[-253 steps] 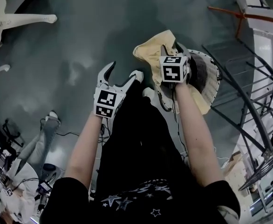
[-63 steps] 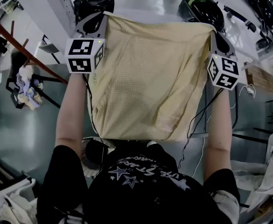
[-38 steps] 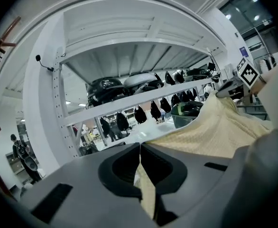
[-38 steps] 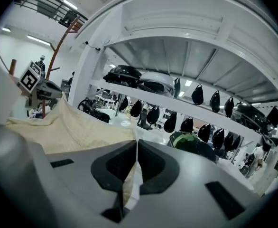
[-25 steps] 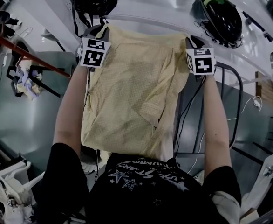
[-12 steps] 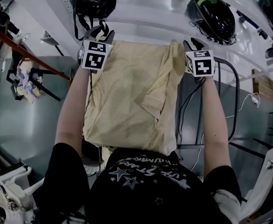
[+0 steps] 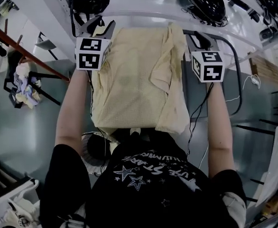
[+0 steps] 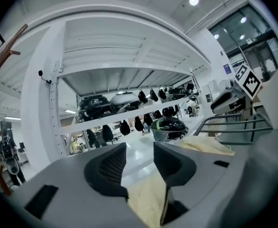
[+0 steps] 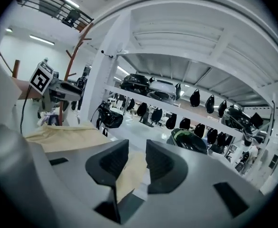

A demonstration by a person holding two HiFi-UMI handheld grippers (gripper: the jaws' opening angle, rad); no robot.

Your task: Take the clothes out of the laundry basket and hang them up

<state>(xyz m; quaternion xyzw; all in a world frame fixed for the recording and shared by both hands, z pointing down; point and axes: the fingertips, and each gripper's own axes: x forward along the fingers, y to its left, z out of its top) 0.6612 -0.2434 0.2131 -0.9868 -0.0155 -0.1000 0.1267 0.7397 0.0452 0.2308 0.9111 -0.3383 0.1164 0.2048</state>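
My left gripper [image 8: 139, 152] and right gripper [image 9: 137, 151] have just been opening. Both stand with jaws apart, and the yellow garment [image 7: 129, 75] lies loose between them, unclamped.

Black star-print shirt [image 7: 146, 175]

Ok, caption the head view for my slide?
Left tongs and right tongs, jaws just opened around its top edge, flank the yellow garment draped over the rack.
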